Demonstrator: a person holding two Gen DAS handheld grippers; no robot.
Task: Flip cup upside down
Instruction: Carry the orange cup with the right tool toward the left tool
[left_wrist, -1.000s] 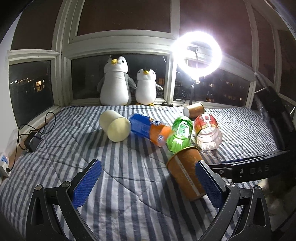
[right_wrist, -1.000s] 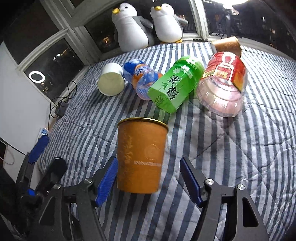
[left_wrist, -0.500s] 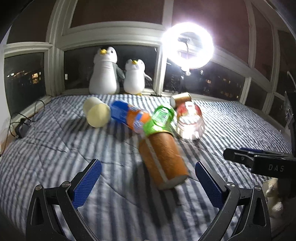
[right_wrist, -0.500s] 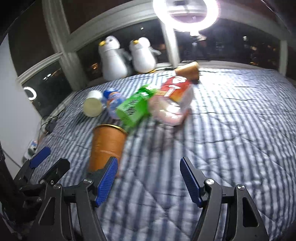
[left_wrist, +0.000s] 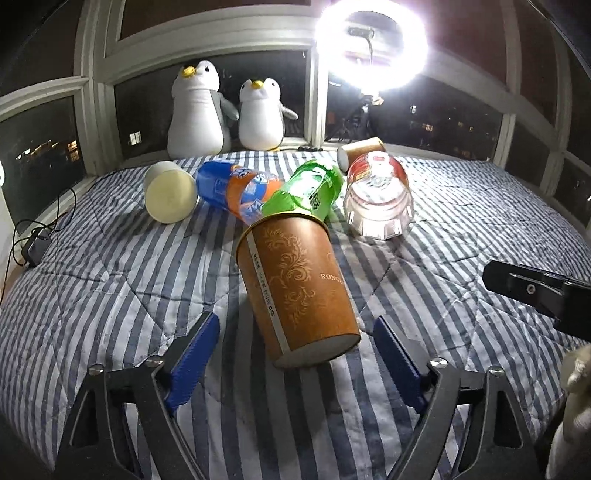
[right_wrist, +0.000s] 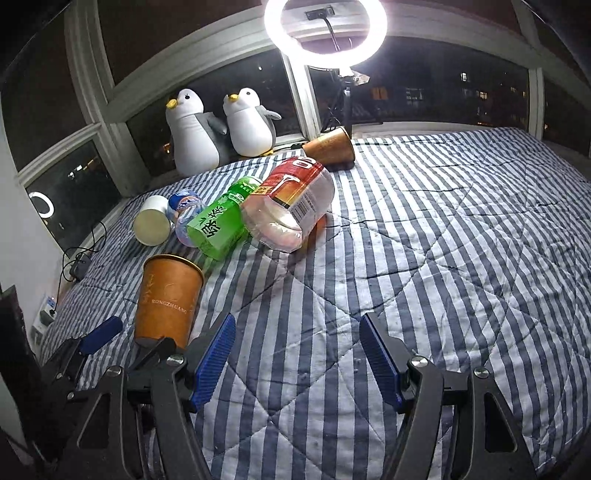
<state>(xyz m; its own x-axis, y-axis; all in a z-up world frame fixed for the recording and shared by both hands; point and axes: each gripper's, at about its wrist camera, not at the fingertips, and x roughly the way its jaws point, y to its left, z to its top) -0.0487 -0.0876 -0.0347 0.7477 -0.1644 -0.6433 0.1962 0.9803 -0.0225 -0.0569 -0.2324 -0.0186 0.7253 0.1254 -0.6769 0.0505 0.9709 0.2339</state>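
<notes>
A brown paper cup (left_wrist: 299, 288) with gold patterns stands upright, mouth up, on the striped bedspread (left_wrist: 110, 280). My left gripper (left_wrist: 295, 354) is open, its blue pads on either side of the cup's base without touching it. In the right wrist view the same cup (right_wrist: 168, 295) stands at the left, with the left gripper's fingers (right_wrist: 99, 334) around its base. My right gripper (right_wrist: 297, 360) is open and empty, over bare bedspread to the right of the cup.
Behind the cup lie a white cup (left_wrist: 170, 195), an orange-and-blue bottle (left_wrist: 236, 192), a green bottle (left_wrist: 306, 192), a clear red-labelled bottle (left_wrist: 378, 199) and a second brown cup (left_wrist: 362, 149). Two plush penguins (left_wrist: 221, 110) and a ring light (left_wrist: 371, 44) stand at the window.
My left gripper has moved in so the brown cup stands between its open fingers. My right gripper has backed away to the right, leaving the cup at its left.
</notes>
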